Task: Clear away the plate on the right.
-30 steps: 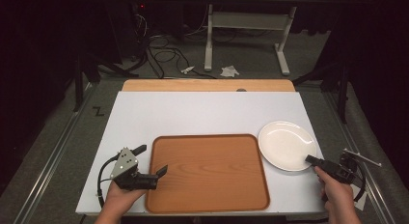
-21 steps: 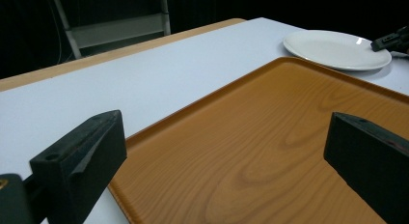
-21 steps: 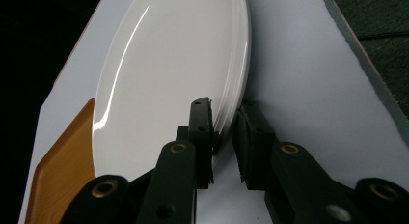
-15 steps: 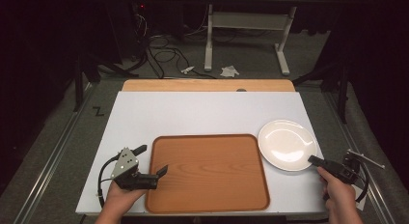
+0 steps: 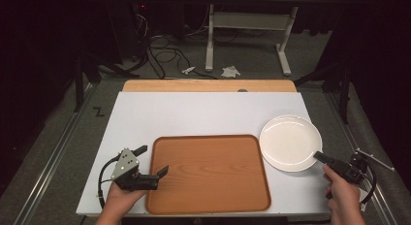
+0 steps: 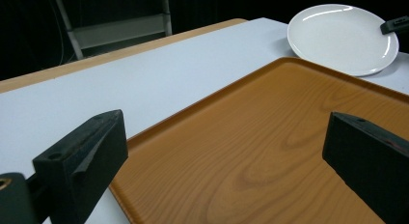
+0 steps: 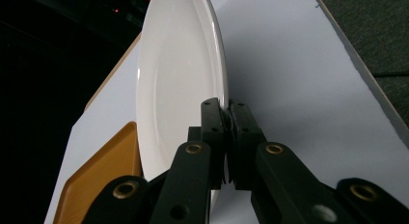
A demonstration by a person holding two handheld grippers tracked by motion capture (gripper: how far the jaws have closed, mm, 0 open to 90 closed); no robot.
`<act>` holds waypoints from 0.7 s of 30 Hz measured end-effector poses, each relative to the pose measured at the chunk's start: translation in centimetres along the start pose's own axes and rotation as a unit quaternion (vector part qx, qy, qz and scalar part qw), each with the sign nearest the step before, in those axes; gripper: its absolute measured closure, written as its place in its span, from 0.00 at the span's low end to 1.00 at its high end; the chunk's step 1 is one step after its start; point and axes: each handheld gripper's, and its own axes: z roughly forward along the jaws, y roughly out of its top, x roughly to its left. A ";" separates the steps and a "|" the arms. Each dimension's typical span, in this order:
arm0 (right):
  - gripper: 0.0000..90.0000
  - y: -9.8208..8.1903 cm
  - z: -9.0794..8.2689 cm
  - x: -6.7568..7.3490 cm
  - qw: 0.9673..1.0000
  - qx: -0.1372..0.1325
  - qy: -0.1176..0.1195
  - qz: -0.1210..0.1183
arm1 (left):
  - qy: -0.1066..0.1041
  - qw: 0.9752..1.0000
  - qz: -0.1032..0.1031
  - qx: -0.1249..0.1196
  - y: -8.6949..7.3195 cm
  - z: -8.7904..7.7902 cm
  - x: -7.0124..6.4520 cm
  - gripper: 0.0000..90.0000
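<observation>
A white plate [image 5: 290, 141] sits on the white table [image 5: 203, 113], near the right edge and on the side close to the person. The right gripper [image 5: 320, 157] has hold of it. Its two black jaws have just been closing, and now they are pressed together on the near right rim of the plate. In the right gripper view the rim [image 7: 223, 96] runs straight into the thin gap between the jaws — the pads squeeze it from both sides. The right hand [image 5: 341, 196] holds the gripper from behind, and a black cable loops out past it.

Just to the left of the plate lies a brown wooden tray [image 5: 208, 172]. The tray is flat on the table and nothing lies in it. The plate and the tray are very close at the tray's far right corner, but it is hard to tell if they touch.

The left gripper [image 5: 154, 162] rests at the left edge of the tray, held by the left hand [image 5: 121, 198]. Its jaws stand wide apart with nothing between them. One jaw tip is over the white table and the other reaches over the tray's left side. In the left gripper view the tray's wood grain [image 6: 270, 151] shows between the two jaws, and the plate [image 6: 342, 38] sits farther off — with the tip of the right gripper at its rim.

A light wooden strip [image 5: 208, 86] runs along the far edge of the table.
</observation>
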 end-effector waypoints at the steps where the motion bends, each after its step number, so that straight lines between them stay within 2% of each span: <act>1: 0.99 0.0 0.0 0.0 1.000 0.001 0.002 -0.002 | 0.000 1.000 0.000 0.000 0.0 0.0 0.0 0.03; 7: 0.99 0.1 -0.3 0.8 0.999 -0.013 -0.001 -0.032 | 0.000 1.000 0.000 -0.001 0.0 0.0 0.0 0.03; 8: 1.00 0.2 -0.4 1.0 0.999 -0.018 -0.004 -0.044 | 0.000 1.000 0.001 -0.002 0.0 0.0 0.0 0.03; 11: 1.00 0.2 -0.6 1.6 0.998 -0.026 -0.008 -0.060 | -0.001 1.000 0.001 -0.002 0.0 0.0 0.0 0.03; 16: 1.00 0.3 -1.0 2.8 0.995 -0.034 -0.017 -0.097 | -0.001 1.000 0.001 -0.004 0.0 -0.1 0.0 0.03; 21: 1.00 0.3 -1.3 3.6 0.991 -0.041 -0.024 -0.123 | 0.001 1.000 -0.001 -0.011 0.0 -0.2 0.1 0.03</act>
